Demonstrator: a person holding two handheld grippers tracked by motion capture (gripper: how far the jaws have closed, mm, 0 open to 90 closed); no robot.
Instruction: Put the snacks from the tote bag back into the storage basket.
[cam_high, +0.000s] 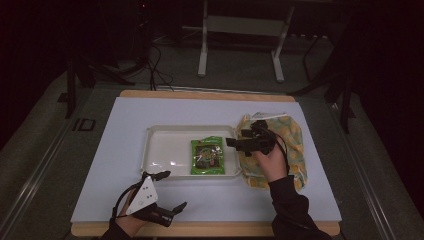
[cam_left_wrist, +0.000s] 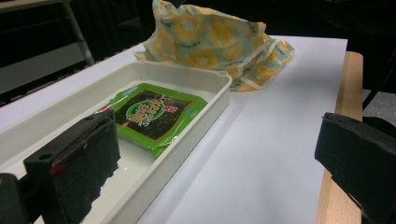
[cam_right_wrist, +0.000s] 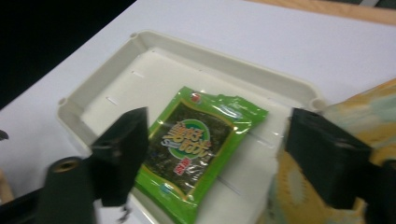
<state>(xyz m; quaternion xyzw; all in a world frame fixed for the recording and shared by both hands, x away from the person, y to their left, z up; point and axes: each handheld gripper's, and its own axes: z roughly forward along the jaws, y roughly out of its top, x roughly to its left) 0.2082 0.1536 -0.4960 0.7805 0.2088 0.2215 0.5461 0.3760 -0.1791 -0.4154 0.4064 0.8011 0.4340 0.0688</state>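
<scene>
Green seaweed packet (cam_high: 207, 156) lies flat in white tray (cam_high: 165, 131): light, slippery, probably crushable; pinch an edge. Right gripper (cam_high: 241, 142) and left gripper (cam_high: 170, 191) jaws spread, empty.

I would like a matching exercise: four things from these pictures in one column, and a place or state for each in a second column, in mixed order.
Things:
1. green snack packet
2. white tray
3. yellow patterned bag
4. left gripper

Places or states:
A. crumpled on the sheet, right of the tray
B. near the table's front edge, open and holding nothing
C. lying flat inside the tray, at its right end
D. in the middle of the sheet, holding one packet

Pairs: 1-C, 2-D, 3-A, 4-B
</scene>
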